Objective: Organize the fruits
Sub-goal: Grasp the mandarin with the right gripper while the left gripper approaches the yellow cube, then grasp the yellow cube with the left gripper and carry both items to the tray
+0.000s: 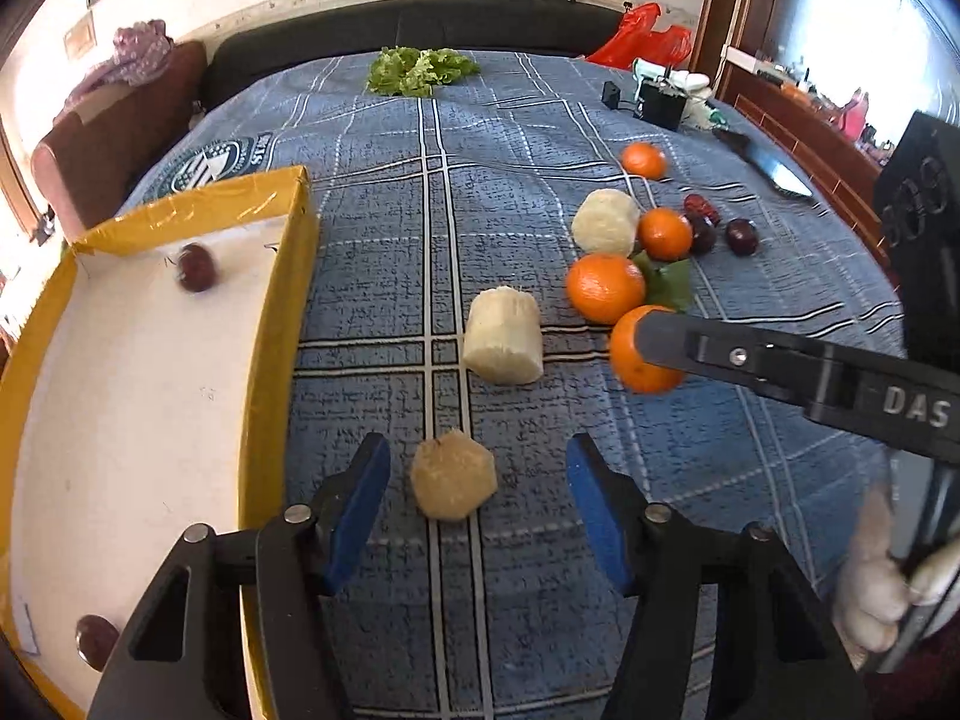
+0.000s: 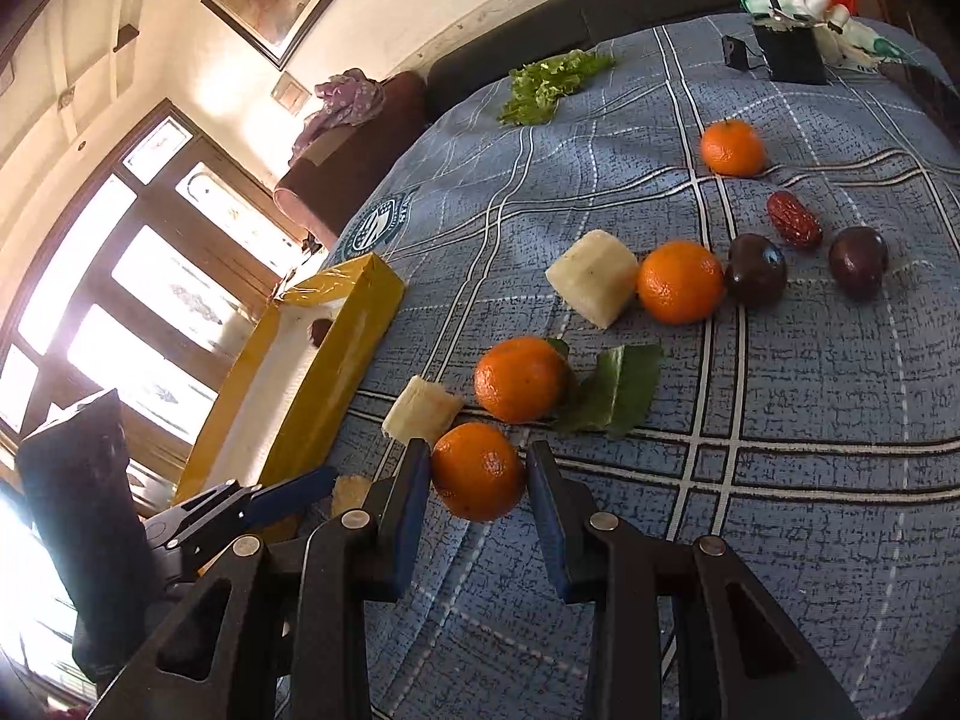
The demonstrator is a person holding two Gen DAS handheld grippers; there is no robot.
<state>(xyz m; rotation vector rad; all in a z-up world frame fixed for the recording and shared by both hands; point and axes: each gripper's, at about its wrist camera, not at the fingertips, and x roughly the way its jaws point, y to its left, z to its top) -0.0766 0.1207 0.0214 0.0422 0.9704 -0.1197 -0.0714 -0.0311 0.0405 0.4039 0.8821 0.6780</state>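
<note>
My left gripper (image 1: 477, 480) is open, its blue pads on either side of a pale sugarcane piece (image 1: 453, 483) on the blue plaid cloth, not touching it. My right gripper (image 2: 478, 483) has its pads against both sides of an orange (image 2: 478, 470), which also shows in the left wrist view (image 1: 630, 360). A second sugarcane piece (image 1: 503, 336) lies ahead. Further oranges (image 1: 605, 288) (image 1: 663, 233) (image 1: 643, 159), a third sugarcane piece (image 1: 605, 222), dark plums (image 1: 741, 236) and a red date (image 2: 793, 219) lie beyond. A yellow box (image 1: 282, 324) at the left holds two plums (image 1: 195, 267) (image 1: 96, 641).
Green lettuce (image 1: 420, 71) lies at the far edge of the cloth. A knife (image 1: 768, 165), a black device (image 1: 660, 103) and a red bag (image 1: 645, 36) are at the far right. A leaf (image 2: 612, 390) lies by the oranges. A brown chair (image 1: 114, 138) stands far left.
</note>
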